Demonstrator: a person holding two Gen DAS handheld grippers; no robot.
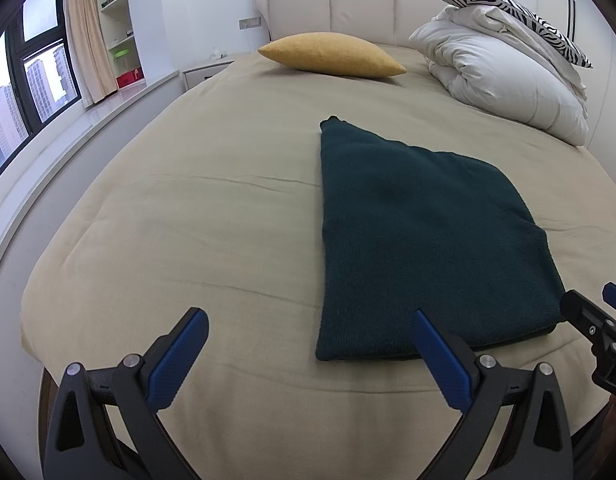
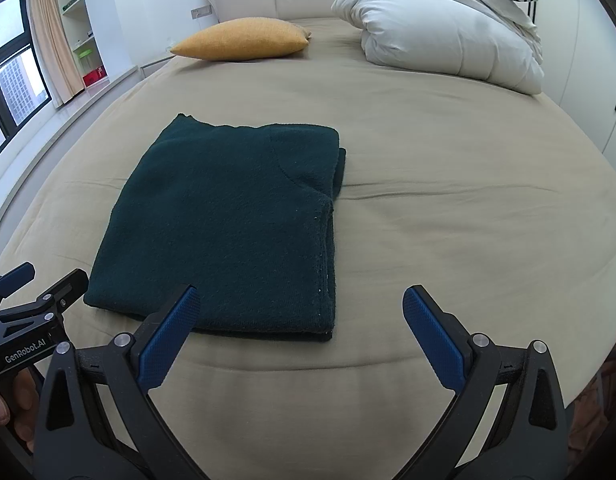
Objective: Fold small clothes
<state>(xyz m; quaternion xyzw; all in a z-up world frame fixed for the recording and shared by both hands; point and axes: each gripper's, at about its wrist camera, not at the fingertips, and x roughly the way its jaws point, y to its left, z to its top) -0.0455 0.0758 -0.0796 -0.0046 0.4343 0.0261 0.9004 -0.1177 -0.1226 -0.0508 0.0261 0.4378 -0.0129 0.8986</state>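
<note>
Window (image 1: 35, 92): far left wall, dark frame, tower blocks outside.
Curtain (image 1: 85, 28): beige, hangs just right of the window.
Shelves (image 1: 117, 8): white, built in beside the curtain; a red box and a green item sit low on them.
Left tool (image 1: 310, 350): jaws spread wide, nothing between them. Hovers over the near edge of the bed; its right blue pad overlaps the garment's near-left edge in view, contact not clear.
Yellow cushion (image 1: 332, 54): at the head of the bed, left of centre, lying flat.
Green garment (image 2: 231, 216): dark green knit, folded into a rough rectangle of stacked layers, flat on the bed near the front edge. Lower layers show along its right side and near edge.
Bed (image 2: 468, 208): beige cover, a few shallow creases, cream padded headboard behind.
Right tool (image 2: 299, 312): jaws spread wide, holding nothing. Sits just in front of the garment's near-right corner.
White duvet (image 2: 448, 36): bundled at the head of the bed, right side.
Zebra pillow (image 1: 512, 10): rests on top of the duvet.
</note>
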